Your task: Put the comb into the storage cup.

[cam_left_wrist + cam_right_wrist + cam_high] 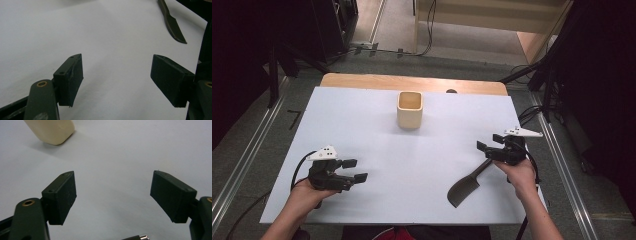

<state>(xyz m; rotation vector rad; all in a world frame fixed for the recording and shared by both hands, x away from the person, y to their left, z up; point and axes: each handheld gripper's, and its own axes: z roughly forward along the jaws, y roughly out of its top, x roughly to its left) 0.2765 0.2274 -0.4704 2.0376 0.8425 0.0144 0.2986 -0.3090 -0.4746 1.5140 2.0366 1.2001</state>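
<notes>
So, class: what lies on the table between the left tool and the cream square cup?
Nothing. In the high view, only bare white tabletop lies between the left tool and the cup.

The table (362, 130) wears a smooth, matt white sheet — paper-like — over a wooden top showing along its far edge; the cream cup (410, 110) at upper centre looks matt and smooth; the dark spatula (468, 185), lower right, seems matt plastic; 2 black jaw pads (62, 197) look dull — faintly scuffed.
</notes>
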